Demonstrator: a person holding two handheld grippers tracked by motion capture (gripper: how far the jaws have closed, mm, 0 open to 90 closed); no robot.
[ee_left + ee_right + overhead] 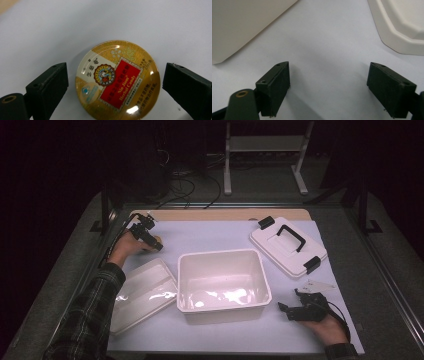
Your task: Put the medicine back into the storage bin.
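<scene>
Straddling a round gold candy tin (118,81), the left claw (115,85) stands spread apart with a gap between each black pad and the tin's rim, so nothing is clamped. In the high view the left claw (150,239) and that tin (156,240) sit at the far left of the pale mat on the counter (215,232). Nearer the person lies a flat white lid (142,293), just left of the deep white tub (223,283) at the middle. Beyond the tub to the right rests a second white lid with a black handle and clips (287,245). At the near right the right claw (295,301) is low over the mat, spread wide and empty, with bare mat between its pads (277,86).
</scene>
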